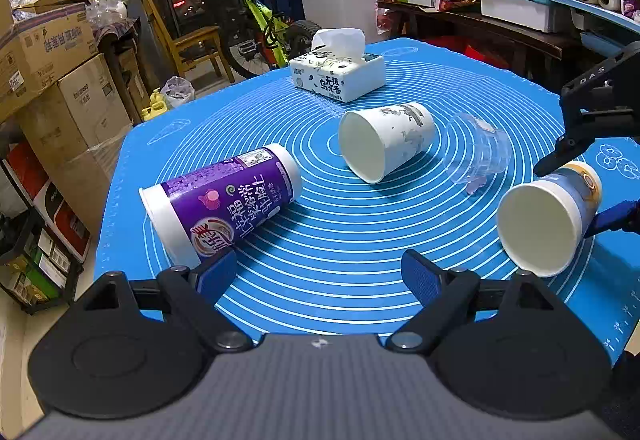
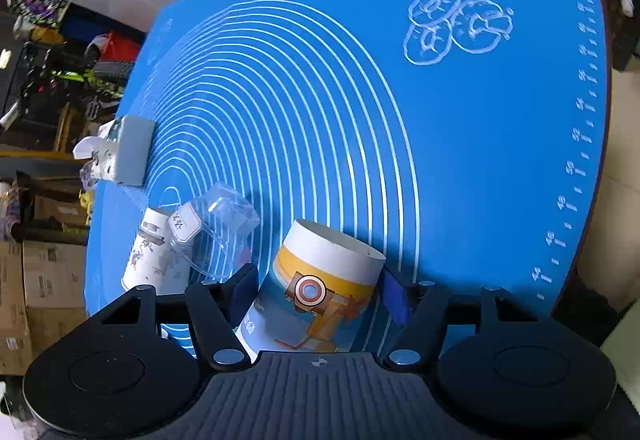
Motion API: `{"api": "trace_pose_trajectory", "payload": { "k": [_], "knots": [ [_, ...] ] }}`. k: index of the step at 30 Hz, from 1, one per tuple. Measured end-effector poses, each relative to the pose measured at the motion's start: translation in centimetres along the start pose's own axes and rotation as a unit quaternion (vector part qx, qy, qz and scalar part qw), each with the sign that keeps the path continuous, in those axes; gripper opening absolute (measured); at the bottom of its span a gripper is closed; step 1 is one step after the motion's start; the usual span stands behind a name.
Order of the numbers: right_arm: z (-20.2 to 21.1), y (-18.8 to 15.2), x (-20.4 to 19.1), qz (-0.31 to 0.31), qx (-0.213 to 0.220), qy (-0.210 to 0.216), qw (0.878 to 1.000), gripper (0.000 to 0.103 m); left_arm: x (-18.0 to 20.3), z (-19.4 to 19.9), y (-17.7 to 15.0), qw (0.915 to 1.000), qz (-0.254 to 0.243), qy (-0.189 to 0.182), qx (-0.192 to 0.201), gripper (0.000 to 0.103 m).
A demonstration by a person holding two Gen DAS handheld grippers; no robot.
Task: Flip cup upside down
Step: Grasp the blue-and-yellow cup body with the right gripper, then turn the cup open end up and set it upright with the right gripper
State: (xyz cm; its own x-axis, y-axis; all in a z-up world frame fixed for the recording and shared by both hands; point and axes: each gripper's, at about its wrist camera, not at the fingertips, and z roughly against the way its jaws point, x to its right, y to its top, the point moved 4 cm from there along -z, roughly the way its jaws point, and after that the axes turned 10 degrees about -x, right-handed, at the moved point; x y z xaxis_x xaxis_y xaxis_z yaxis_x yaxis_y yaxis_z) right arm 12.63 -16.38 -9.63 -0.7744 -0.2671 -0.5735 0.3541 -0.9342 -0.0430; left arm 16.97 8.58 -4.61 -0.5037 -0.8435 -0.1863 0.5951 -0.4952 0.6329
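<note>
A blue-and-yellow paper cup (image 1: 548,216) lies on its side at the right of the blue mat (image 1: 340,260), its mouth toward the left wrist camera. My right gripper (image 2: 320,290) has its blue pads on both sides of this cup (image 2: 316,292) and is shut on it. My left gripper (image 1: 320,274) is open and empty above the mat's near edge. A purple cup (image 1: 224,200), a white patterned cup (image 1: 384,140) and a clear plastic cup (image 1: 476,152) also lie on their sides.
A white tissue box (image 1: 340,74) stands at the far side of the mat, also in the right wrist view (image 2: 128,152). Cardboard boxes (image 1: 60,80), a bicycle (image 1: 256,20) and a cluttered table (image 1: 500,12) surround the mat.
</note>
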Motion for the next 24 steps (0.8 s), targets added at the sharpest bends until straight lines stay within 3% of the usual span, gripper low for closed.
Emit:
{"api": "trace_pose_trajectory", "payload": {
  "k": [8, 15, 19, 24],
  "knots": [
    [0.1, -0.1, -0.2, 0.010, -0.002, 0.010, 1.000, 0.064, -0.1, -0.1, -0.2, 1.0000, 0.004, 0.001, -0.002, 0.089],
    [1.5, -1.0, -2.7, 0.120, 0.062, 0.009, 0.991, 0.064, -0.5, 0.0, -0.4, 0.9999, 0.015, 0.003, 0.002, 0.089],
    [2.1, -1.8, -4.7, 0.228, 0.108, -0.008, 0.968, 0.064, -1.1, 0.1, -0.8, 0.9997, 0.024, 0.006, 0.002, 0.089],
    [2.4, -3.2, -6.9, 0.360, 0.151, -0.033, 0.920, 0.064, -1.4, 0.3, -1.2, 0.9991, 0.043, 0.005, 0.003, 0.089]
  ]
}}
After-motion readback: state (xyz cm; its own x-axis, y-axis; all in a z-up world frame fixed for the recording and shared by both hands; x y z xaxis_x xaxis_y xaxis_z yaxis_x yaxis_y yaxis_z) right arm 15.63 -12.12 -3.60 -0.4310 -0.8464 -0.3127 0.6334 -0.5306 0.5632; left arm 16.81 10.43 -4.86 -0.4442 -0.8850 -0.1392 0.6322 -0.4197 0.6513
